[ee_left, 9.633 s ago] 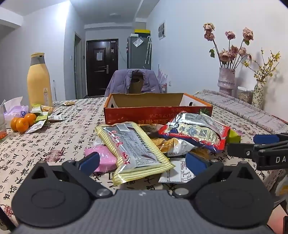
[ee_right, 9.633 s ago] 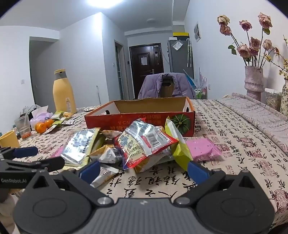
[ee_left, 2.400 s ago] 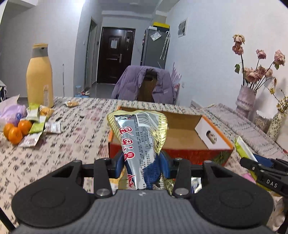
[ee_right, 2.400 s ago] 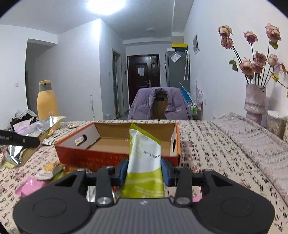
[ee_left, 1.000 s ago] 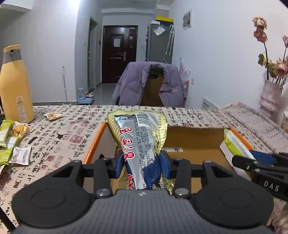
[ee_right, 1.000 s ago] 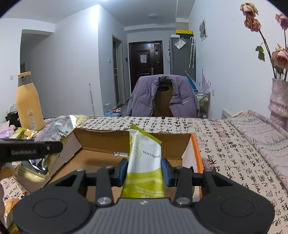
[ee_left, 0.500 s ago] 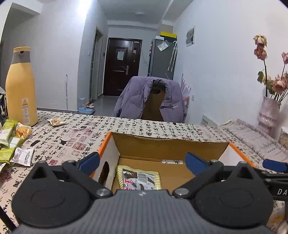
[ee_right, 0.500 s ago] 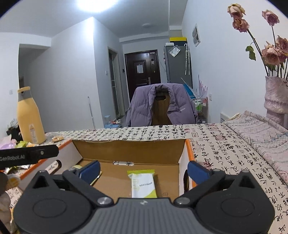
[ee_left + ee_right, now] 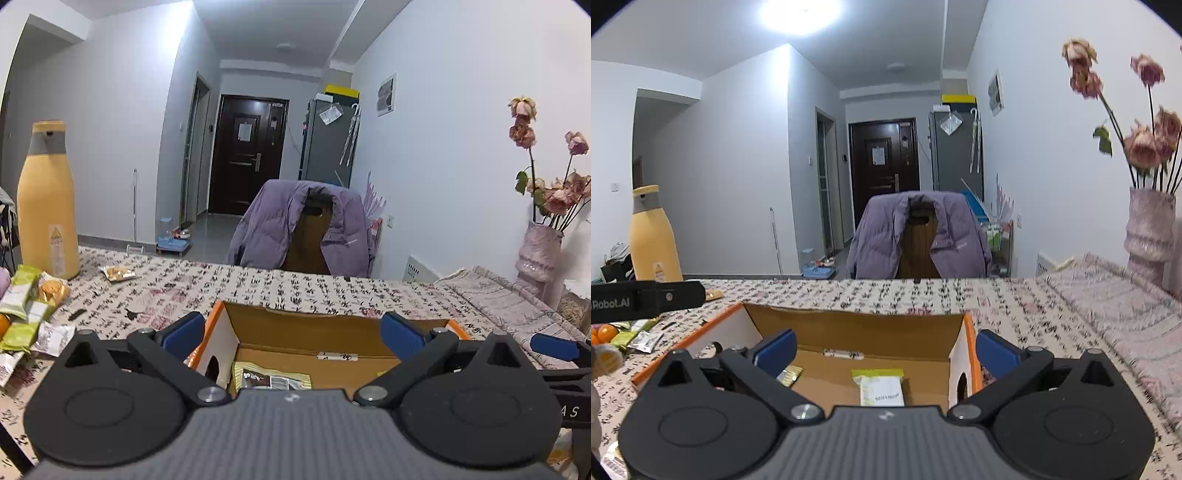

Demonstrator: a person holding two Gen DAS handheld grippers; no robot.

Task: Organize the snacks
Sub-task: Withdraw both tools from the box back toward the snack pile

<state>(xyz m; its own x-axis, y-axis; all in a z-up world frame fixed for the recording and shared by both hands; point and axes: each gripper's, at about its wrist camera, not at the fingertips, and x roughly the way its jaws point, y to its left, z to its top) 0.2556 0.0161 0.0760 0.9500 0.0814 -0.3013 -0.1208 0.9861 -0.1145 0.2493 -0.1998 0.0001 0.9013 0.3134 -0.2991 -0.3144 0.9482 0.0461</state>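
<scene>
An open orange cardboard box (image 9: 332,328) stands on the patterned table; it also shows in the right wrist view (image 9: 849,325). My left gripper (image 9: 293,330) is open and empty above the box's left half. A silver and yellow snack bag (image 9: 271,376) lies on the box floor below it. My right gripper (image 9: 886,349) is open and empty above the box's right half. A green and white snack packet (image 9: 881,387) lies flat on the box floor below it. A corner of the yellow bag (image 9: 789,374) shows there too.
A tall yellow bottle (image 9: 48,203) stands at the far left. Loose snack packets (image 9: 26,314) and oranges (image 9: 604,334) lie left of the box. A vase of dried roses (image 9: 541,258) stands at the right. A chair with a purple jacket (image 9: 303,229) is behind the table.
Both grippers opened and dropped their packets into the box about half a second ago. Since then both have lifted and drawn back a little, empty.
</scene>
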